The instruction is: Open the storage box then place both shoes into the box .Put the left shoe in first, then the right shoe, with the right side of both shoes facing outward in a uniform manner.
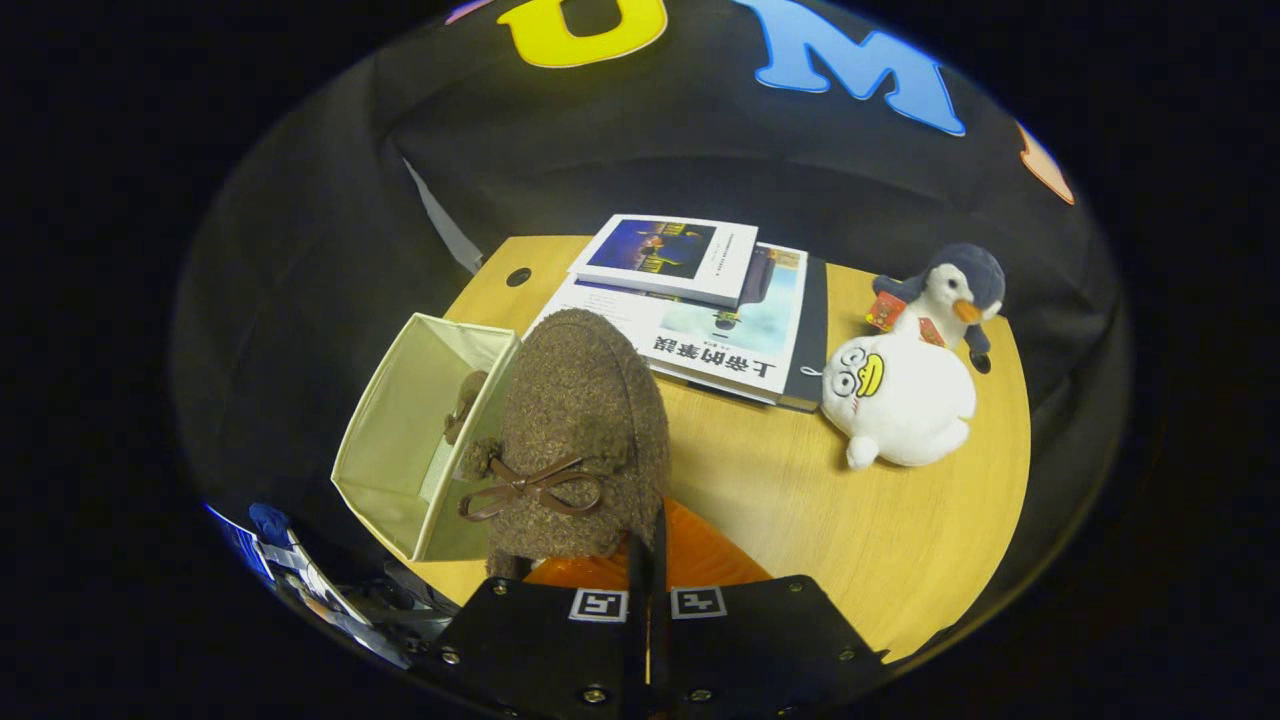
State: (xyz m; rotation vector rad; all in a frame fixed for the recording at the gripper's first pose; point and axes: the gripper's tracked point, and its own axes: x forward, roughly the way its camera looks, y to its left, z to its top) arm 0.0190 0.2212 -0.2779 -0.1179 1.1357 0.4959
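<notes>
Gripper (648,560): fingers pressed together on the heel rim of a brown shoe (580,440), held above the table (880,530).
Box (400,440): open, at the table's left edge, just left of the held shoe.
Second shoe (462,405): inside the box.
Far edge: 2 books (700,300).
Right edge: 2 plush toys (900,400).

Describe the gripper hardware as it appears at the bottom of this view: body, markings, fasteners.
The gripper has two flat, matte black carriage plates side by side, narrowing toward the front, parted by a thin central seam. Each plate carries one square black-and-white fiducial tag next to the seam. Small round silver screws dot the plates' corners and edges. The two fingers stand close together, running forward from the seam.
</notes>
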